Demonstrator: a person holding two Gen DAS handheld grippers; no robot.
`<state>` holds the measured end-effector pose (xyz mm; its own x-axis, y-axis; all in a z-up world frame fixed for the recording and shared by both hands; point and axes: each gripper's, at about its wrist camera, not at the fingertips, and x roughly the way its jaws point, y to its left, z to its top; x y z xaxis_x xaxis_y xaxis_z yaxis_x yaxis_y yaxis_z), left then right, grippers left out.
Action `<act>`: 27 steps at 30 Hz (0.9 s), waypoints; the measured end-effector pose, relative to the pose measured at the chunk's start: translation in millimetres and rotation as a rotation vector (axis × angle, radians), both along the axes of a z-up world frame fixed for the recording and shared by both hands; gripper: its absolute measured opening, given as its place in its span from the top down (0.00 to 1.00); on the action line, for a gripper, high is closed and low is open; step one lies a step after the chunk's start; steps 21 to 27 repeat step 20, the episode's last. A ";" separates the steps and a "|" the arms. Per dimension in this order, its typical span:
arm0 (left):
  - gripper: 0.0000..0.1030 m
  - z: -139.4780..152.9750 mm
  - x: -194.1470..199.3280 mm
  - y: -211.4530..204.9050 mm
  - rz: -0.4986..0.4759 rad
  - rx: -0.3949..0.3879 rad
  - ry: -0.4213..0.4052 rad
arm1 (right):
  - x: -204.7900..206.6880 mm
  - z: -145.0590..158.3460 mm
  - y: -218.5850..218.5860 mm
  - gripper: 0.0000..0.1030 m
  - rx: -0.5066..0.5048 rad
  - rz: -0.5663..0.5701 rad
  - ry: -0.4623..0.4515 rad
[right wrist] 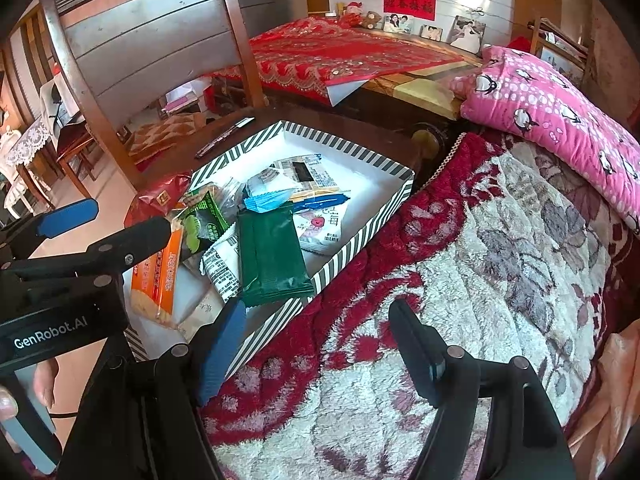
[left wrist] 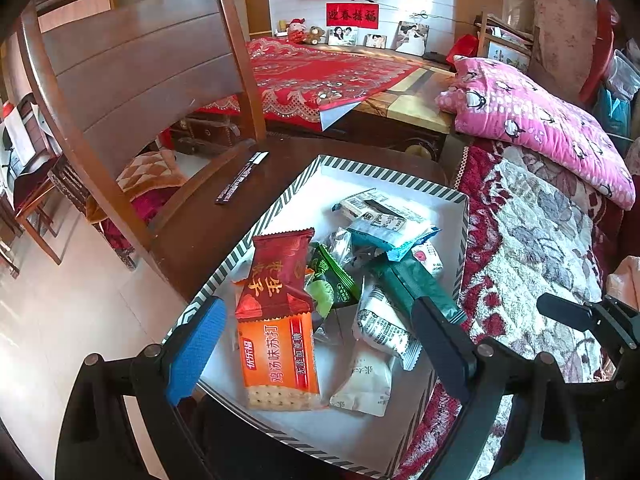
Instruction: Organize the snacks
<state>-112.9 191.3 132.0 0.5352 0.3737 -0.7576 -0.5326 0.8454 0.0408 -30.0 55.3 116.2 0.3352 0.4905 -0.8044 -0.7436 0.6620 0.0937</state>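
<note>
The snacks lie heaped in the striped box (left wrist: pixel 280 200) on the chair seat; the dark green packet (right wrist: pixel 272 256) points lengthwise toward the released, empty left gripper (left wrist: pixel 316 344) above it. The right gripper (right wrist: pixel 320 356), also spread, hovers over the blanket (right wrist: pixel 500 260) beside.

My left claw (left wrist: pixel 316 344) hangs wide open over the striped box (left wrist: pixel 384 174) on the chair seat (left wrist: pixel 200 232), its fingers either side of an orange cracker packet (left wrist: pixel 278 360) half under a red packet (left wrist: pixel 276 276), a dark green packet (left wrist: pixel 416 284) alongside.
</note>
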 end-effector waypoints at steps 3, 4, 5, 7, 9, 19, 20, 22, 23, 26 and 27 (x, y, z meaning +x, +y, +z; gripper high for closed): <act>0.09 0.0 -0.1 0.3 -0.001 0.004 0.003 | -0.6 -1.2 0.8 0.24 0.000 0.002 0.007; 0.09 0.0 -0.1 0.0 -0.001 0.006 0.005 | -1.0 -1.6 1.0 0.24 0.000 0.002 0.008; 0.09 -0.1 -0.1 0.5 -0.001 0.006 0.005 | -1.1 -1.9 1.1 0.24 -0.001 0.004 0.009; 0.09 -0.2 -0.1 0.7 -0.001 0.005 0.006 | -1.3 -3.0 1.7 0.24 -0.005 0.006 0.012; 0.09 -0.3 -0.3 0.6 -0.001 0.001 0.004 | -1.2 -4.1 1.8 0.24 -0.007 0.007 0.014; 0.09 0.9 0.2 -4.7 -0.009 0.023 -0.010 | -0.8 -6.3 -0.6 0.24 -0.002 0.003 0.033; 0.09 1.4 1.0 -6.5 -0.014 0.021 -0.010 | -0.5 -5.7 -1.6 0.24 0.000 0.002 0.033; 0.09 1.4 1.0 -6.5 -0.014 0.021 -0.010 | -0.5 -5.7 -1.6 0.24 0.000 0.002 0.033; 0.09 1.4 1.0 -6.5 -0.014 0.021 -0.010 | -0.5 -5.7 -1.6 0.24 0.000 0.002 0.033; 0.09 1.4 1.0 -6.5 -0.014 0.021 -0.010 | -0.5 -5.7 -1.6 0.24 0.000 0.002 0.033; 0.09 1.4 1.0 -6.5 -0.014 0.021 -0.010 | -0.5 -5.7 -1.6 0.24 0.000 0.002 0.033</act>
